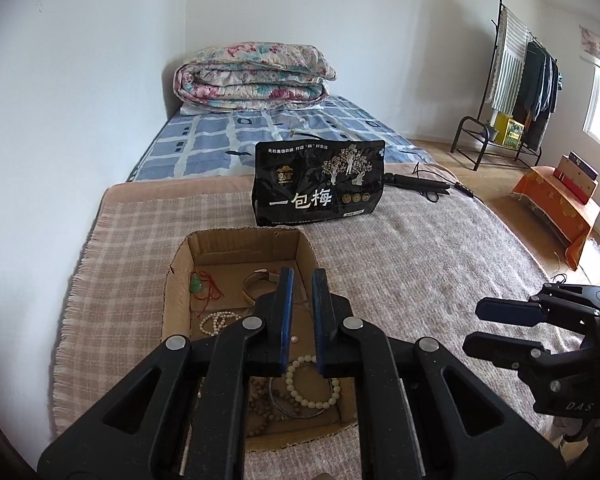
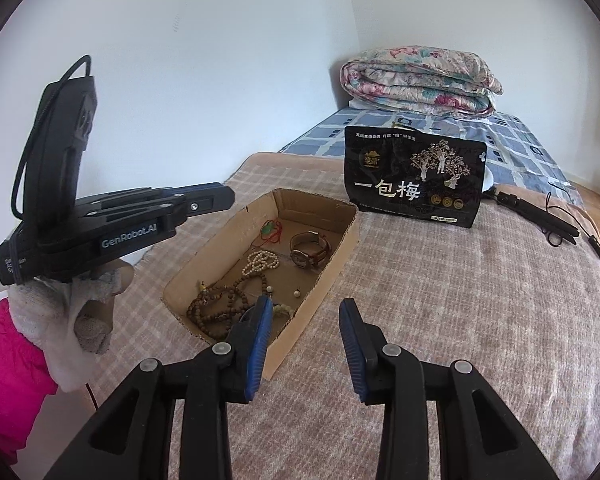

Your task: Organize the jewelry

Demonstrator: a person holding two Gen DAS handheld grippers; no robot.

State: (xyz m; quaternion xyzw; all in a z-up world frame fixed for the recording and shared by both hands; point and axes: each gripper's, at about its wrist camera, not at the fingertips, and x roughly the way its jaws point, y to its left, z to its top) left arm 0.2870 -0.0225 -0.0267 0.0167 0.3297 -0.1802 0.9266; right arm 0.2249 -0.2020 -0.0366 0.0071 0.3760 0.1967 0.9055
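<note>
An open cardboard box (image 1: 244, 240) (image 2: 342, 256) lies on a pink checked blanket on the bed. Inside are a green pendant on red cord (image 1: 196, 284) (image 2: 266, 232), a wristwatch (image 1: 256, 278) (image 2: 310, 248), a white bead string (image 1: 216, 320) (image 2: 260, 260), a pale bead bracelet (image 1: 312, 384), brown prayer beads (image 2: 216, 308) and a loose pearl (image 1: 296, 338). My left gripper (image 1: 303, 272) (image 2: 226, 197) hovers above the box, shut and holding nothing. My right gripper (image 2: 305, 302) (image 1: 474, 328) stands open and holding nothing, at the box's near right corner.
A black snack bag (image 1: 320, 184) (image 2: 416, 180) stands upright behind the box. A folded floral quilt (image 1: 252, 74) lies at the bed's head, and a black tripod with cable (image 2: 548, 220) sits right of the bag. A clothes rack (image 1: 512, 92) stands by the far wall. A gloved hand (image 2: 60, 320) holds the left gripper.
</note>
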